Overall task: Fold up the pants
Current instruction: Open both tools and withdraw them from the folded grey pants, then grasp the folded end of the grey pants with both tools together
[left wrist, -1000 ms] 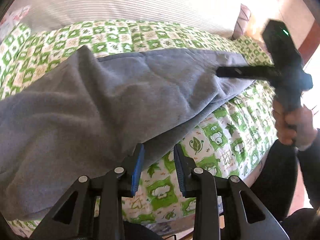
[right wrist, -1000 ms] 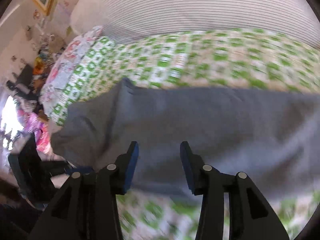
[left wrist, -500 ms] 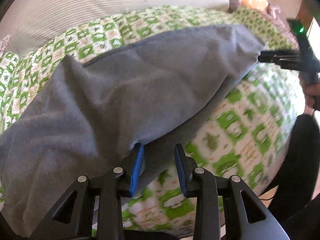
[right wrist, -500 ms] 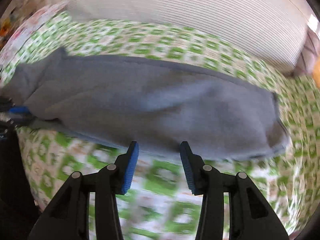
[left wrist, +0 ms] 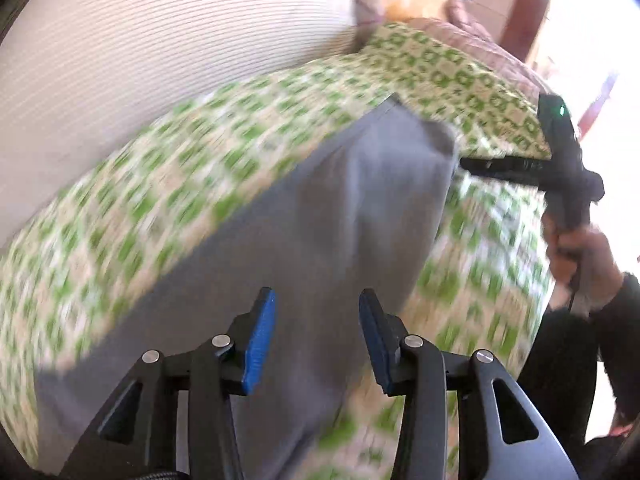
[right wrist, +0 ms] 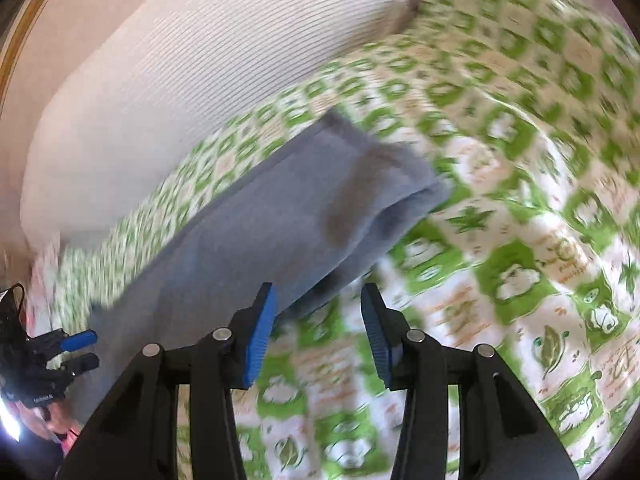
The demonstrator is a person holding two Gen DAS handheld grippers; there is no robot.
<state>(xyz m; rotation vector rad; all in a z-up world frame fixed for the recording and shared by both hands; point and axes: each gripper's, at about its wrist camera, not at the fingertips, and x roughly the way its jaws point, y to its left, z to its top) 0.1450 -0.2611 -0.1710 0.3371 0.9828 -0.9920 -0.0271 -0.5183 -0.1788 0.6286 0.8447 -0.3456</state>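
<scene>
Grey pants (left wrist: 320,248) lie folded lengthwise in a long strip on a green-and-white patterned bedspread (left wrist: 168,168). My left gripper (left wrist: 316,336) is open and empty, hovering over the near part of the strip. In the right wrist view the pants (right wrist: 280,220) run from lower left to a far end at centre. My right gripper (right wrist: 318,332) is open and empty beside the pants' near edge. It also shows in the left wrist view (left wrist: 472,166), close to the pants' far end. The left gripper shows in the right wrist view (right wrist: 86,350), at the other end.
A big white striped cushion (left wrist: 140,52) lies along the back of the bed, also seen in the right wrist view (right wrist: 180,64). A pinkish pillow (left wrist: 460,20) sits at the far right. The bed's front edge (left wrist: 532,320) drops off near the person's legs.
Both grippers have swung, the views blurring. The left gripper now sits over the pants instead of at their edge. The right gripper has shifted toward the pants' far end.
</scene>
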